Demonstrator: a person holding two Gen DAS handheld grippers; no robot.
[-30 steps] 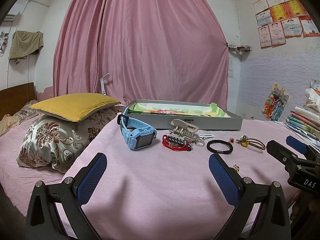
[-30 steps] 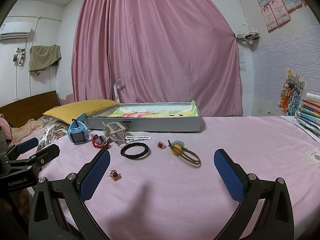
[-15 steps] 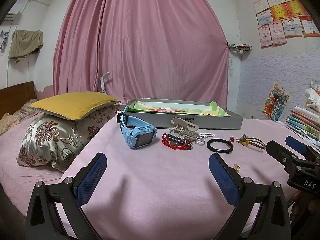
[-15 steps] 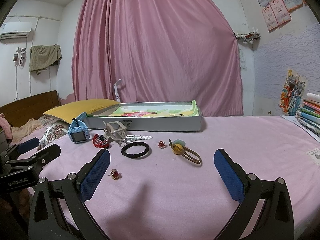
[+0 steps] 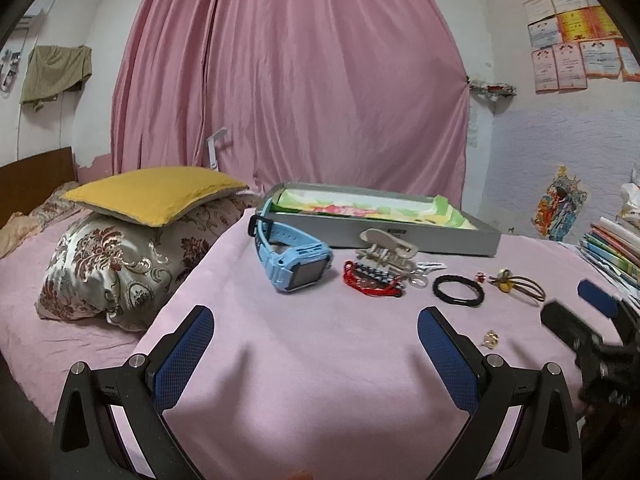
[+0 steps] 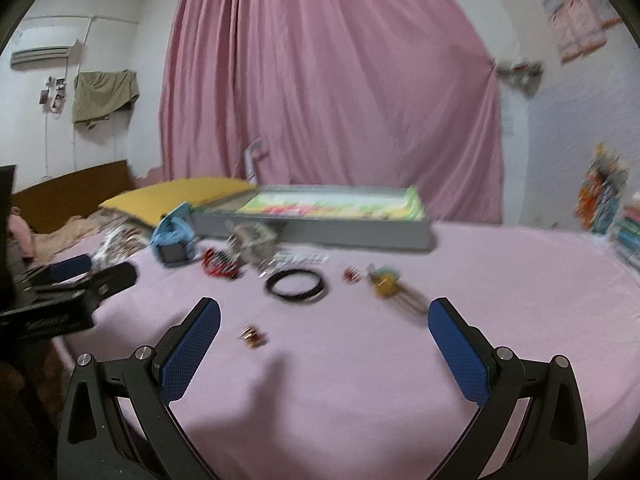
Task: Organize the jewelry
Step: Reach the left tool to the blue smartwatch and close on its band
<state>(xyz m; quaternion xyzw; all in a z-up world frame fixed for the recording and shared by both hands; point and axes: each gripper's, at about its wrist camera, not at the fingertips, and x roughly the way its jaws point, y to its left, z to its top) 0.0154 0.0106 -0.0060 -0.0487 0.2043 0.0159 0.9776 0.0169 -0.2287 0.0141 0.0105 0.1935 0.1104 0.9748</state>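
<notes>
Progress: barely begun, by the look of it; every piece lies loose on the pink bedspread [image 5: 320,360], none visible inside the grey tray [image 5: 420,240].
Tray: at the far side of the bed, open, lined with a colourful sheet; interior only partly visible.
Jewelry row: just in front of the tray, left to right: blue smartwatch [image 5: 294,262], red beaded bracelet [image 5: 372,280] with beige claw clip [image 5: 386,248] behind it, black hair tie [image 5: 458,290], small red ornament [image 5: 480,278], yellow-beaded hair elastic [image 5: 516,282].
Stray piece: small gold-and-red earring or ring [image 6: 253,336], apart from the row, nearest the grippers.
Left hand-held gripper [image 5: 316,356]: jaws spread wide, holding nothing, above bare bedspread short of the watch.
Right hand-held gripper [image 6: 324,348]: jaws wide apart, empty; view motion-blurred; stray piece just inside its left pad.
Remaining: all pieces to be moved, presumably into the tray.
Likely first pick: the stray piece, tiny and flat on soft cloth, so easy to miss.
</notes>
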